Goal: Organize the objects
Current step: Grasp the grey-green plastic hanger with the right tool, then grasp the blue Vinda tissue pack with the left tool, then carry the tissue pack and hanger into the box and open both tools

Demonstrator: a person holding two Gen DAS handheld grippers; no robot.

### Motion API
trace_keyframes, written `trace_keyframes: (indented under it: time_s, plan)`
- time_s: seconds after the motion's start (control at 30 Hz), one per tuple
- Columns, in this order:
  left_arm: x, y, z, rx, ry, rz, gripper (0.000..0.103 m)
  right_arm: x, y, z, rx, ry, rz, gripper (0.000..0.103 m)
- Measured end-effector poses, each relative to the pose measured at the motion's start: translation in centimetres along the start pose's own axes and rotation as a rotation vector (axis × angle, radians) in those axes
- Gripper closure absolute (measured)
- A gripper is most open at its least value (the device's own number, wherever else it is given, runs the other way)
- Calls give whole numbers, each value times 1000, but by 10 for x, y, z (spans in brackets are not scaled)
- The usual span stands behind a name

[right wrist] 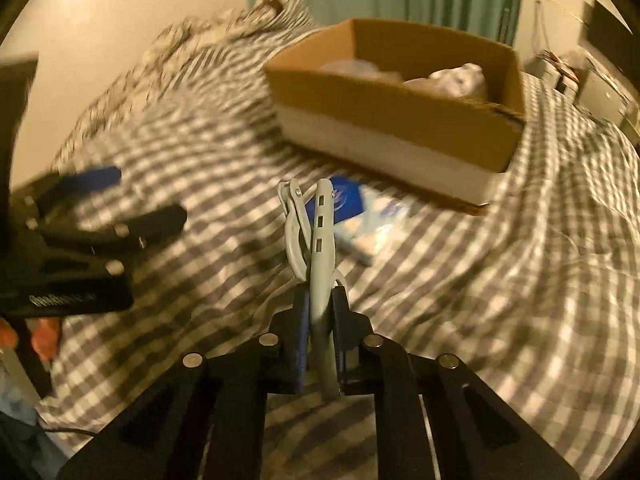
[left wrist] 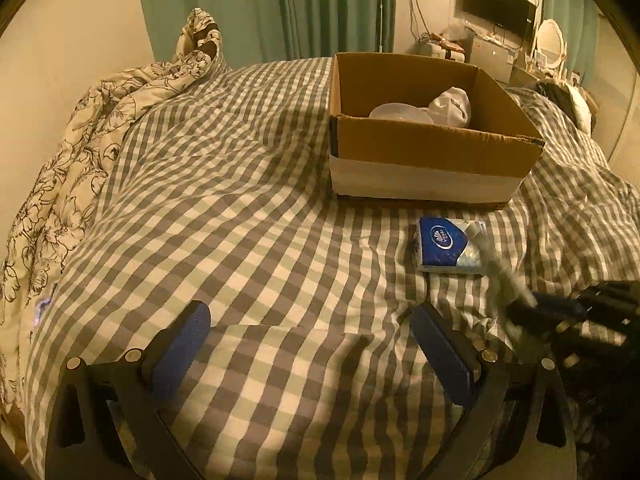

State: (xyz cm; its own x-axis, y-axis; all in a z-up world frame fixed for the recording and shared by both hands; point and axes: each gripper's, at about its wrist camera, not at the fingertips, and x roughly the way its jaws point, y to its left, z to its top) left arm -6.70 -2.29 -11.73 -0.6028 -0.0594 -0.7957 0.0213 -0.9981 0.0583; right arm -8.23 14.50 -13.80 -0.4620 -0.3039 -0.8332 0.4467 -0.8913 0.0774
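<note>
Blurring hides what grey tool the right claw clamps.

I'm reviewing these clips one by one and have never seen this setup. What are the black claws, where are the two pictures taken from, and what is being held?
No robot: a person carries a hand-held claw in each hand, each with a fisheye camera looking along its fingers. The left view shows the left claw open and empty above a checked bedspread. The right view shows the right claw shut on a grey plastic clip. A blue tissue pack lies before a cardboard box holding a white sock and something pale.
</note>
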Motion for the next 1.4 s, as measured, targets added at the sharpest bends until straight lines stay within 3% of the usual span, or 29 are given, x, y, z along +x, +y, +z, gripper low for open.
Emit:
trace_keyframes:
  time_s: [0.17,0.43,0.77,0.83,0.93,1.2,1.4]
  plan:
    - [8,-18,14,24,2,-19,0,-34,-14,21,25,-93,-66,93]
    - [40,-72,41,83,17,-127,0,-61,-64,47,85,-165,-168,93]
    - [103,-113,42,137,127,-182,0,-40,-82,39,132,-133,-135,93]
    - [107,-114,41,139,134,-199,7,-38,-84,37,137,-129,-131,93]
    - [104,-115,41,142,139,-228,27,-38,-84,36,134,-130,-134,93]
    - [60,-109,47,151,60,-207,28,-64,-70,38,113,-183,-151,95]
    - [9,-97,65,129,-47,-192,28,-101,-51,46,69,-255,-168,95]
